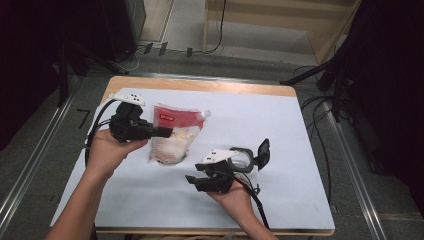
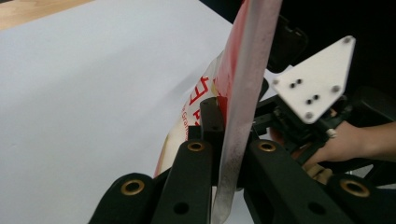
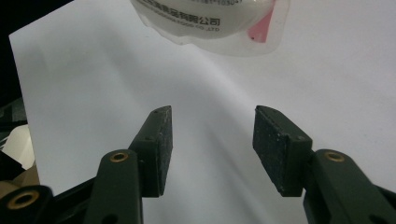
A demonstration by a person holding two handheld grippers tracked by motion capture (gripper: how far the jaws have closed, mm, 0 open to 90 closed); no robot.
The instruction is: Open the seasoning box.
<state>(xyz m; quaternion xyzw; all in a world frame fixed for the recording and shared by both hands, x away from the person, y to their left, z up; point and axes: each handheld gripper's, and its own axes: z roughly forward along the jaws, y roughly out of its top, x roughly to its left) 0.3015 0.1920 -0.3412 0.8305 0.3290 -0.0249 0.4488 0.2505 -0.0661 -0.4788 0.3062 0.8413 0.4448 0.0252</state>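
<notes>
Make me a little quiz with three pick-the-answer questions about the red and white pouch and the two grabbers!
1. Where is the soft red and white plastic pouch?
A. Over the white sheet covering the table
B. On the grey floor
C. In a basket

2. What colour are the jaws of the right gripper?
A. Yellow
B. Black
C. Pink

3. What is the left gripper doing?
A. Lying on the table
B. Open with nothing between its jaws
C. Shut on the pouch's edge

Answers:
1 A, the high view shows the pouch above the white sheet.
2 B, both pads look black in the right gripper view.
3 C, the left gripper view shows the pouch's flat edge pinched between its jaws.
</notes>
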